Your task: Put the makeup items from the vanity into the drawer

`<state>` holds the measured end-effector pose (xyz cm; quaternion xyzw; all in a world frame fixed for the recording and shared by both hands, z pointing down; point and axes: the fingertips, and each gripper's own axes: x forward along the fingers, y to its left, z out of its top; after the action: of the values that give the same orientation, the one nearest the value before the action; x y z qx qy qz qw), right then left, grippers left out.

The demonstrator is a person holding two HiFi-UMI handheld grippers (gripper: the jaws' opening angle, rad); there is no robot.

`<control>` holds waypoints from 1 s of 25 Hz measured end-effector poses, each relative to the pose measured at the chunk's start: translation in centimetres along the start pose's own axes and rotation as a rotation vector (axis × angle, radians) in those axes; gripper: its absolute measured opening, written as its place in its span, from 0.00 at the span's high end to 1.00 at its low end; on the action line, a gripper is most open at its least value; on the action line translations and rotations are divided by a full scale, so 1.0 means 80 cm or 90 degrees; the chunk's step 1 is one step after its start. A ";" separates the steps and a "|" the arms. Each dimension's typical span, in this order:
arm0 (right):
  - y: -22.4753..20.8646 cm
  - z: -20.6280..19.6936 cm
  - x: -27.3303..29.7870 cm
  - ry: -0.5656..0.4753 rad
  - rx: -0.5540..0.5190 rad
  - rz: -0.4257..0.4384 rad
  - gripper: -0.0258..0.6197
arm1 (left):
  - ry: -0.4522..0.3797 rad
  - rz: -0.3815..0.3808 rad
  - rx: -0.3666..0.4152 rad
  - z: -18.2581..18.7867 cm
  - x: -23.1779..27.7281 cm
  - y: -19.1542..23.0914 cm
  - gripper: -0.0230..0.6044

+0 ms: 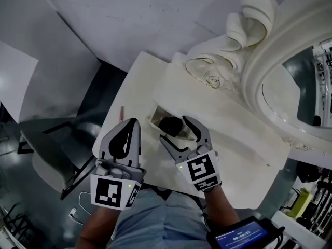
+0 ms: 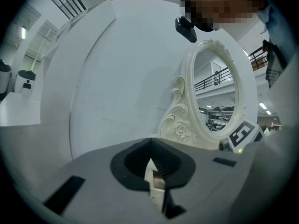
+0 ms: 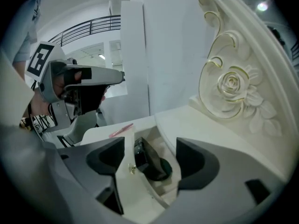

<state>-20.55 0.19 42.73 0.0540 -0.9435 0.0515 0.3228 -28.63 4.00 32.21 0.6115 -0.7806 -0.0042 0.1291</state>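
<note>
The person is standing over the vanity with its drawer pulled open, and the job is looking mostly done. Dark makeup items, at least 2 by the look of them, are lying inside the drawer. The right gripper is hovering right above them with its jaws spread wide and nothing between them, so it is carrying nothing. The left gripper is hanging just beside the drawer's left edge with its jaws closed together, and I am not seeing anything pinched in them. 1 slim pink stick is lying on the vanity top, near the left gripper and outside the drawer. I judge that this stick is what is left to put away, and then the drawer needs closing.
</note>
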 end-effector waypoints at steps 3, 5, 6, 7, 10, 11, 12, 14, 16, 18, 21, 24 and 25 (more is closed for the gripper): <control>-0.006 -0.002 -0.001 0.004 -0.001 -0.020 0.42 | -0.002 -0.003 0.000 0.001 0.000 -0.001 0.97; -0.016 -0.001 -0.005 0.003 -0.006 -0.056 0.42 | -0.003 -0.006 0.001 0.002 -0.002 -0.002 0.97; -0.023 -0.001 -0.008 0.004 -0.015 -0.083 0.43 | -0.004 -0.007 0.002 0.002 -0.002 -0.002 0.97; -0.029 0.000 -0.010 0.005 -0.029 -0.111 0.44 | -0.004 -0.008 0.002 0.002 -0.003 -0.001 0.97; -0.044 0.007 -0.018 -0.001 -0.065 -0.182 0.49 | -0.001 -0.006 0.002 0.002 -0.005 0.003 0.97; -0.049 0.009 -0.020 -0.003 -0.071 -0.201 0.49 | -0.001 -0.005 0.001 0.002 -0.005 0.003 0.97; -0.054 0.009 -0.021 -0.003 -0.072 -0.216 0.49 | -0.001 -0.005 0.001 0.002 -0.004 0.004 0.97; -0.062 0.008 -0.024 -0.003 -0.064 -0.237 0.49 | -0.002 -0.008 0.000 0.002 -0.003 0.003 0.97; -0.066 0.007 -0.027 -0.003 -0.063 -0.250 0.49 | -0.003 -0.011 -0.001 0.002 -0.003 0.001 0.97; -0.066 0.007 -0.029 -0.013 -0.061 -0.248 0.49 | -0.004 -0.015 -0.001 0.001 -0.002 -0.001 0.97; -0.061 0.013 -0.036 -0.048 -0.040 -0.239 0.49 | -0.001 -0.020 0.002 0.000 -0.002 -0.004 0.97; -0.059 0.011 -0.043 -0.052 -0.046 -0.248 0.50 | -0.001 -0.020 0.008 0.002 -0.001 -0.007 0.97; -0.058 0.009 -0.045 -0.052 -0.046 -0.247 0.50 | -0.002 -0.019 0.010 0.004 -0.002 -0.010 0.97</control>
<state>-17.53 -4.23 40.25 0.2248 -0.9290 -0.0480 0.2899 -27.92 3.90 31.71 0.6238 -0.7718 -0.0012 0.1231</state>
